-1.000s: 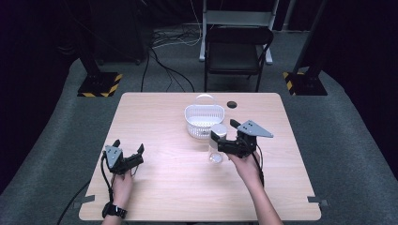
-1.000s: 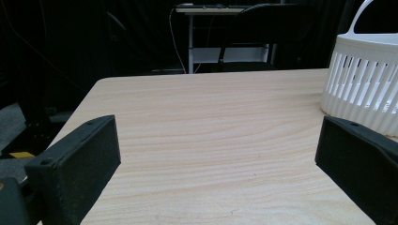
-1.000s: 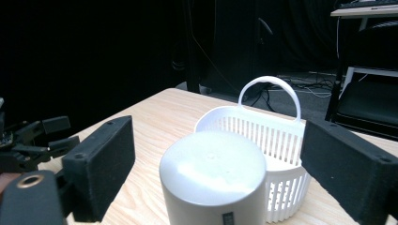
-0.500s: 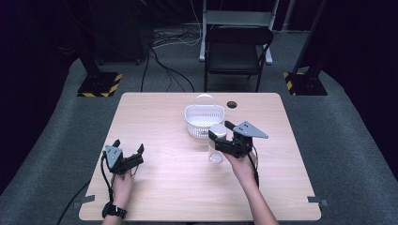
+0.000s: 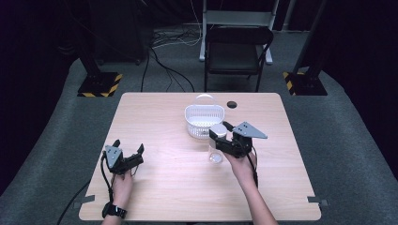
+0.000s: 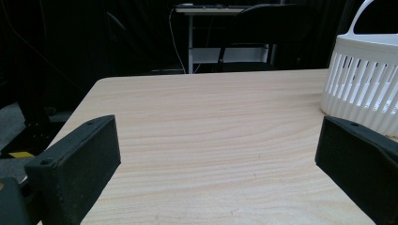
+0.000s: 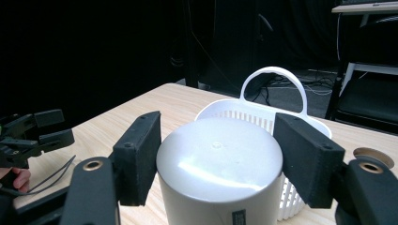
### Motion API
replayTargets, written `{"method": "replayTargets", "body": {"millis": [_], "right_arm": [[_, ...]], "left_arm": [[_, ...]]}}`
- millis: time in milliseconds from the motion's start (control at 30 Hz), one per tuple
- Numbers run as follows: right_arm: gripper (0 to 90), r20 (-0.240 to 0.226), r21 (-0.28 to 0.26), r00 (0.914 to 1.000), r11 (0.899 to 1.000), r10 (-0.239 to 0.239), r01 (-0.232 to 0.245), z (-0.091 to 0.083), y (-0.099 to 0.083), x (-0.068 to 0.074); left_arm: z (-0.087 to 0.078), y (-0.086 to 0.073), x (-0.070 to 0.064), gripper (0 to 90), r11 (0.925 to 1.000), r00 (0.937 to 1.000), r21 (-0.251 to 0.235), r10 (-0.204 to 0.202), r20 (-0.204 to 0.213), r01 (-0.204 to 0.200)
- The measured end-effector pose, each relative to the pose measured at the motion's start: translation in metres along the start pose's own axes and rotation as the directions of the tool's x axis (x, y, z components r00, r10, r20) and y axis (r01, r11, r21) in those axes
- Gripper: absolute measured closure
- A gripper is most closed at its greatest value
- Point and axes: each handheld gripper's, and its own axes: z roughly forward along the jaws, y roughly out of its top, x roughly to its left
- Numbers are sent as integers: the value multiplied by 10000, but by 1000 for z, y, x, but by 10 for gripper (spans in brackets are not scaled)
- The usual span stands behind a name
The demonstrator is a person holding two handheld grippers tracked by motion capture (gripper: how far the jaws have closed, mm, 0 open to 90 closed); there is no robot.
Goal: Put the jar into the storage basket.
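Note:
My right gripper is shut on a white cylindrical container, held above the table just in front of a white slotted basket. In the right gripper view the jaws press both sides of the container, and the basket's handle rises behind it. A small clear round object lies on the table under that hand. My left gripper rests open near the table's front left with nothing in it. Bare wood shows between its jaws, and the basket stands at the right.
A small dark disc lies on the table behind the basket. A black chair stands beyond the far edge. Bare tabletop stretches between the two grippers.
My right gripper has edged left toward the basket, and the white container now shows raised at its tips. The left gripper has not moved.

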Motion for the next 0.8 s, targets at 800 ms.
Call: {"method": "replayTargets", "body": {"millis": [800], "right_arm": [[339,-372,70,9993,10000,43,-40,-16,35,2]], "left_arm": [[0,0,0,1,10000,10000,-2,-7,5,7]]}}
